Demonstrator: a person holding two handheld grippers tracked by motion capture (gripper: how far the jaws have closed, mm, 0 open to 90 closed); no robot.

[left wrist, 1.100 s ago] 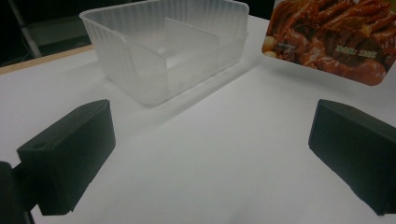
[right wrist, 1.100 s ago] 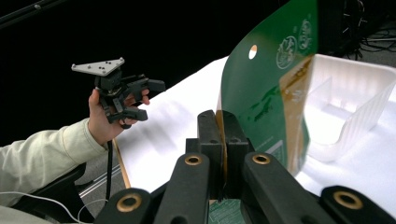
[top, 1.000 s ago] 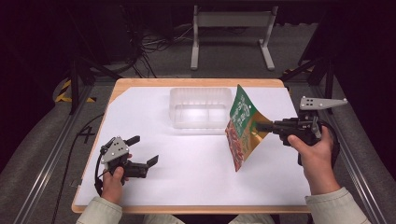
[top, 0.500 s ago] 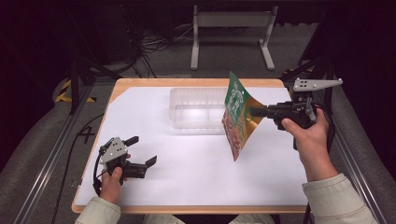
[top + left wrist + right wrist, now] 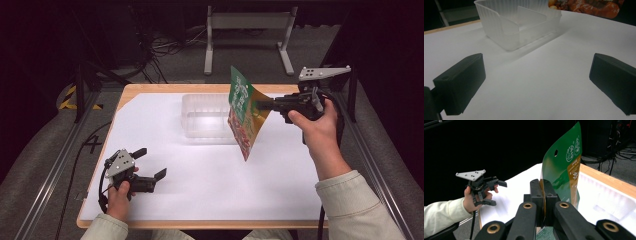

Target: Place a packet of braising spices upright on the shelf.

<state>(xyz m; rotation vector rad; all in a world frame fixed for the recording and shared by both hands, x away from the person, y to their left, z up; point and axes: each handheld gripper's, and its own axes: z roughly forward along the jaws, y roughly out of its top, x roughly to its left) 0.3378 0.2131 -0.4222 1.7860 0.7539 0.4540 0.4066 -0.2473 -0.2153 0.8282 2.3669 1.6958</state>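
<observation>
Hanging in the air over the white table point(image 5: 210, 185), just right of the clear plastic tray point(image 5: 207, 116): a flat green pouch point(image 5: 243, 111) with an orange side, a food photo low on its face, pale round emblems and a punched hole near the top. Right gripper point(image 5: 261, 105) clenched on the pouch's edge. Left gripper point(image 5: 152, 162) rests near the front left, jaws spread, nothing between them.

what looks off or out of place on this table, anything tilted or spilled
Nothing spilled or damaged. The green printed food pouch hangs tilted in the air, pinched by the right gripper beside the clear ribbed plastic container, which sits upright and looks empty. The left gripper rests open near the table's front edge.
</observation>
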